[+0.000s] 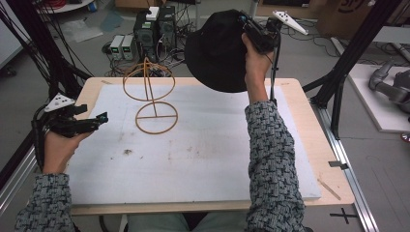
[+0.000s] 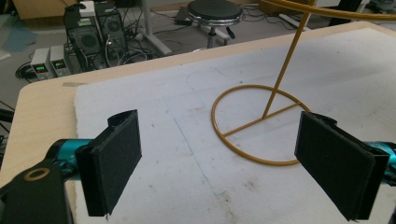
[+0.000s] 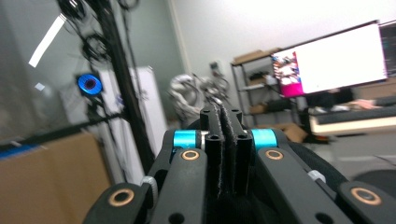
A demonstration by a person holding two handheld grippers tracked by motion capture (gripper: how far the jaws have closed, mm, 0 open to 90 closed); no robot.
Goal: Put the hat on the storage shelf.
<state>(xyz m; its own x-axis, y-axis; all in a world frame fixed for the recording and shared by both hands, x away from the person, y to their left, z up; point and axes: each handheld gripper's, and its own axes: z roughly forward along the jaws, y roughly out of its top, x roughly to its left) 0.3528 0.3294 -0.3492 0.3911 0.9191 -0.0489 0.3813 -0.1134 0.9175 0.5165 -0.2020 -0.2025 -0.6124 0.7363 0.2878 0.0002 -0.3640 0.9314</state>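
A black brimmed hat (image 1: pixel 217 50) hangs in the air over the table's far edge, above and to the right of a gold wire hat stand (image 1: pixel 150 87). My right gripper (image 1: pixel 249 26) is raised high and shut on the hat's brim; in the right gripper view its jaws (image 3: pixel 226 121) are pressed together. The stand has a ring base, an upright pole (image 2: pixel 286 63) and a hoop on top. My left gripper (image 1: pixel 102 118) hovers low at the board's left edge, pointing at the stand's base, open (image 2: pixel 224 163) with nothing between its pads.
A white foam board (image 1: pixel 203 159) covers most of the wooden table (image 1: pixel 319 145). Computers and power supplies (image 1: pixel 154 29) stand on the floor beyond the far edge, with a stool (image 2: pixel 215 11) nearby. Black frame posts (image 1: pixel 348 58) rise at the right.
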